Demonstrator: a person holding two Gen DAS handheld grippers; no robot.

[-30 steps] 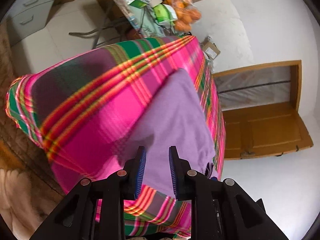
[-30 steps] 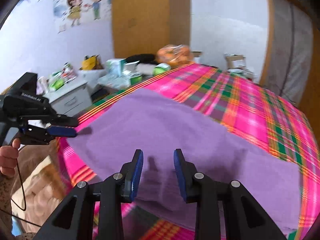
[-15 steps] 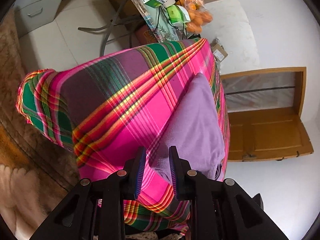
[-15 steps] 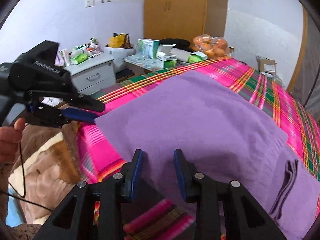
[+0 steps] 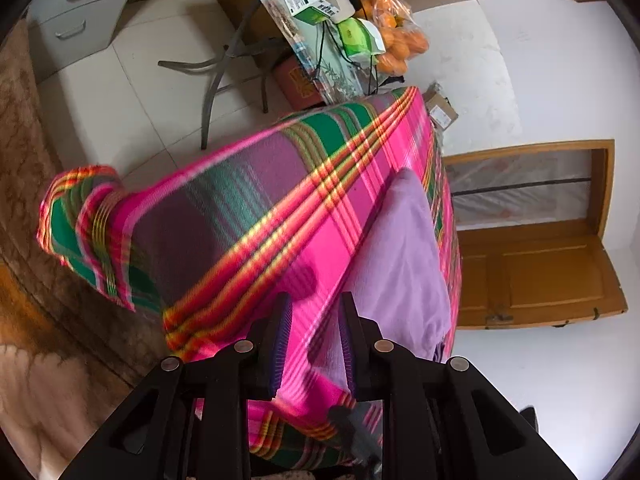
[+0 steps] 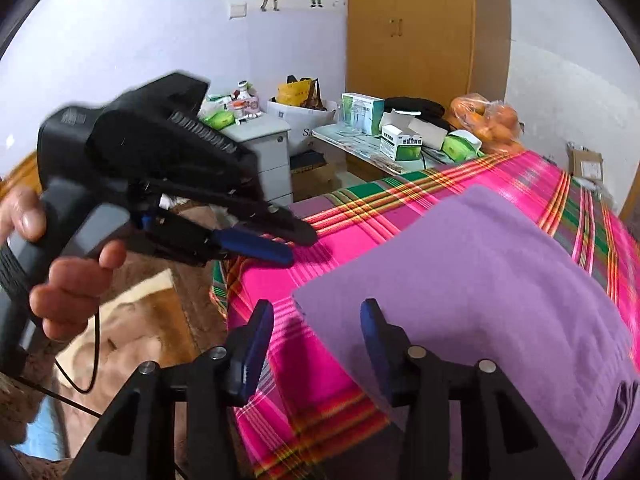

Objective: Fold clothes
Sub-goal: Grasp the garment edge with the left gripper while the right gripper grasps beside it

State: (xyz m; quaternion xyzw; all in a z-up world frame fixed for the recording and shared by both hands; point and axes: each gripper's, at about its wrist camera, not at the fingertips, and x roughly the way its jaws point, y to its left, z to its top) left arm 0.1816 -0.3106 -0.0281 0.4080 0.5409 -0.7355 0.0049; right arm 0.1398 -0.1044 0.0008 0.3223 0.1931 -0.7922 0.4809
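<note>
A purple garment [image 6: 472, 280], folded into a flat slab, lies on the plaid cloth [image 6: 360, 224] that covers the table, with one corner close to the table's near edge. Its far end runs out of the right wrist picture at the lower right, where darker folded layers show at the rim but are too squeezed by the lens to read.

The right gripper [image 6: 316, 344] hangs over that near corner with its blue-padded fingers spread wide and nothing between them; whether the right-hand finger touches the fabric cannot be told. The left gripper [image 5: 314, 332] stands above the plaid cloth at the garment's long edge, its fingers parted by a narrower gap with only cloth seen through it. In the right wrist view that same tool is blurred, gripped by a hand [image 6: 60, 280] cut off by the picture's left edge.

The cloth's corner [image 5: 88, 216] droops off the table and is smeared. Beyond the far edge, a side table carries boxes [image 6: 400, 142] and a bag of oranges [image 6: 486, 120]
</note>
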